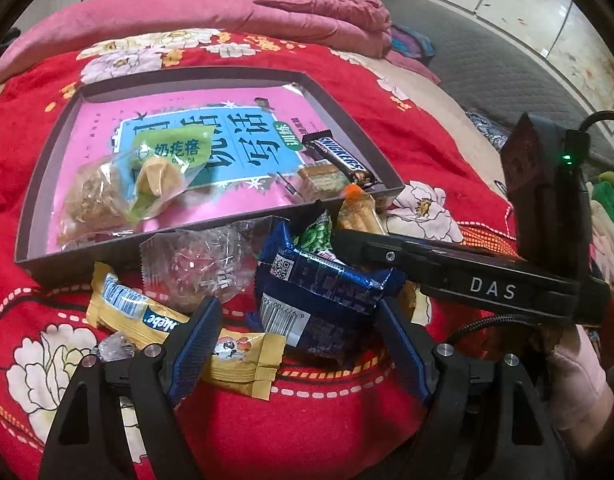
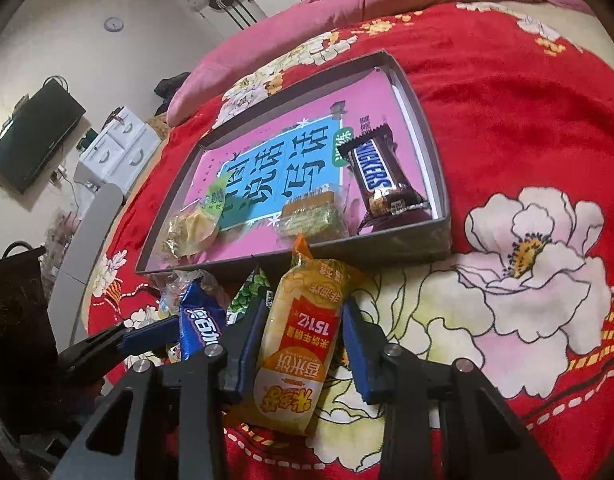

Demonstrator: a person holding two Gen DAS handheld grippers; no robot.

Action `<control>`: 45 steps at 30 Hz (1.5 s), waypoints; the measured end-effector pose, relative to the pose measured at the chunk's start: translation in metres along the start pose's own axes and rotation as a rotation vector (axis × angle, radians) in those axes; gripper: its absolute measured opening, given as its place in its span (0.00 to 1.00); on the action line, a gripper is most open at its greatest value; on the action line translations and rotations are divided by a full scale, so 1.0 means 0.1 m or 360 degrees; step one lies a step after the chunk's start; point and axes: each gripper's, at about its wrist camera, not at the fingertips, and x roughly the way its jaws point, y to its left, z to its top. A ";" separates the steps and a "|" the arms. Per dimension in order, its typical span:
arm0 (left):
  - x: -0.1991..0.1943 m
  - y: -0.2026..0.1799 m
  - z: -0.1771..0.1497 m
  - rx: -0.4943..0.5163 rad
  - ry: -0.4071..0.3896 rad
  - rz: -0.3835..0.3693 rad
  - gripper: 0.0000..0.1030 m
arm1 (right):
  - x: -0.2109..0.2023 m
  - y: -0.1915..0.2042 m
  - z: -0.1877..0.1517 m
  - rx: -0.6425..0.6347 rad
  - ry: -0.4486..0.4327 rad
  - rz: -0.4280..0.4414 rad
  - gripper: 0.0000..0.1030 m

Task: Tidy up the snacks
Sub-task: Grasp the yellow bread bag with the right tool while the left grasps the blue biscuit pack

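A yellow rice-cracker pack (image 2: 299, 352) lies on the red blanket just before the grey tray (image 2: 438, 168), and my right gripper (image 2: 305, 304) is shut on its sides. In the left wrist view my left gripper (image 1: 297, 304) stands open around a dark blue snack pack (image 1: 319, 304), with its pads beside the pack. The right gripper (image 1: 347, 240) reaches in from the right there. Inside the tray (image 1: 211, 226) lie a Snickers bar (image 1: 339, 158), a green wafer pack (image 1: 321, 178) and a green-labelled bag of pale lumps (image 1: 163, 168).
Loose on the red flowered blanket (image 1: 307, 420) are a yellow bar (image 1: 147, 316), a clear-wrapped pastry (image 1: 195, 268) and a green pea pack (image 1: 317, 236). A pink quilt (image 1: 267, 12) lies behind the tray. A hand in a pink sleeve (image 1: 579, 368) holds the right gripper.
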 end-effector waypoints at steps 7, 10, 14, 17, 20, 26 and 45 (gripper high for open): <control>0.05 -0.04 0.02 0.0011 0.0011 -0.0017 0.78 | -0.11 0.07 0.00 -0.0069 -0.0060 -0.0102 0.33; 0.08 -0.06 0.03 0.0015 0.0024 -0.0032 0.77 | -0.14 0.08 0.00 -0.0102 -0.0071 -0.0135 0.33; 0.13 -0.09 0.04 0.0018 0.0048 -0.0049 0.75 | -0.14 0.01 -0.01 -0.0061 -0.0047 -0.0158 0.33; 0.17 -0.09 0.05 0.0004 0.0061 -0.0052 0.71 | -0.11 -0.04 -0.01 -0.0032 -0.0032 -0.0156 0.33; 0.18 -0.07 0.06 -0.0007 0.0069 -0.0057 0.67 | -0.09 -0.05 -0.01 -0.0024 -0.0017 -0.0155 0.33; 0.18 -0.05 0.05 -0.0016 0.0072 -0.0051 0.59 | -0.04 -0.10 -0.01 0.0021 0.0012 -0.0125 0.35; -0.13 -0.12 0.07 0.0005 -0.0080 -0.0074 0.55 | -0.36 0.03 0.01 -0.0059 -0.0189 -0.0097 0.32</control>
